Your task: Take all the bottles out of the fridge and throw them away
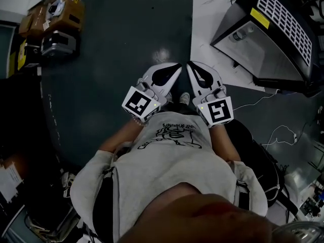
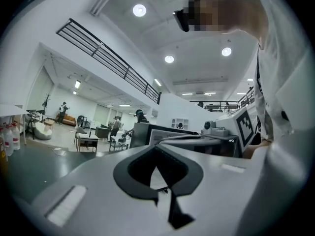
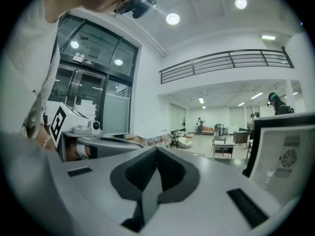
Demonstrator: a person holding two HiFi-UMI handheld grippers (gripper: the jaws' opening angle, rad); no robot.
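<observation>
Closest to the lens, a grey sweatshirt (image 1: 167, 171) is being worn by the person, and both forearms are being held bent in front of the chest. The left gripper (image 1: 175, 70) and the right gripper (image 1: 193, 68) are being carried side by side above the dark floor (image 1: 116, 49), their tips being angled toward each other and brought near, with each marker cube (image 1: 142, 104) being turned up toward the head. The fridge (image 1: 263, 54) is being seen ahead and to the right on a white board (image 1: 207, 14), apart from both grippers. In the left gripper view, the tool is being pointed level across an open hall. Its jaws are being pressed together with nothing between them, and the other gripper's cube is being shown just beside it at the right. What look like pale bottles (image 2: 8, 139) are being glimpsed far off at the left edge, too small to be told surely. In the right gripper view, the jaws are likewise being pressed together on nothing while being tipped slightly downward. A pale panel (image 3: 288, 156) with a round fan mark is being shown at the right edge.
</observation>
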